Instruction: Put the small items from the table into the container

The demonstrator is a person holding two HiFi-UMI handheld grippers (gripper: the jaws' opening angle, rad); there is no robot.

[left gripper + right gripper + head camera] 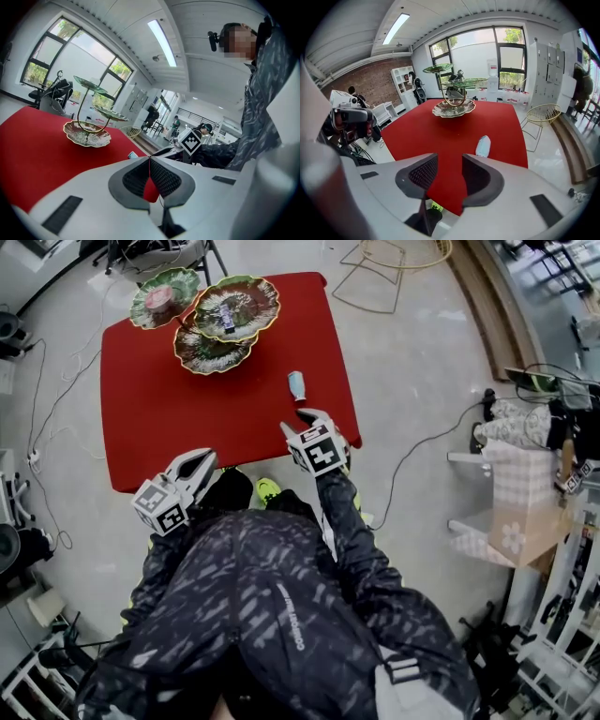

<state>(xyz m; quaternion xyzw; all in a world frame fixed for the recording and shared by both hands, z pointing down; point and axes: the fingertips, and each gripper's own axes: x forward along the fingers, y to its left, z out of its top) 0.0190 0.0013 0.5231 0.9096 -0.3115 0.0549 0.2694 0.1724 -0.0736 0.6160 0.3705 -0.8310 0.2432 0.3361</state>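
A small pale-blue item (296, 385) lies on the red table (150, 399) near its right side; it also shows in the right gripper view (483, 146) and, partly hidden, in the left gripper view (132, 155). My right gripper (305, 420) hovers just short of the item, over the table's near edge, open with nothing between its jaws (450, 168). My left gripper (206, 459) stays at the table's front edge, shut and empty (149, 161). The tiered stand of leaf-shaped dishes (225, 320) stands at the far side, with small items in its dishes.
A wire-frame basket (394, 263) stands on the floor beyond the table's far right corner. Cables (422, 442) trail over the floor to the right and left. White shelving with boxes (520, 507) is at the right. The person's yellow-green shoe (267, 489) is under the table's front edge.
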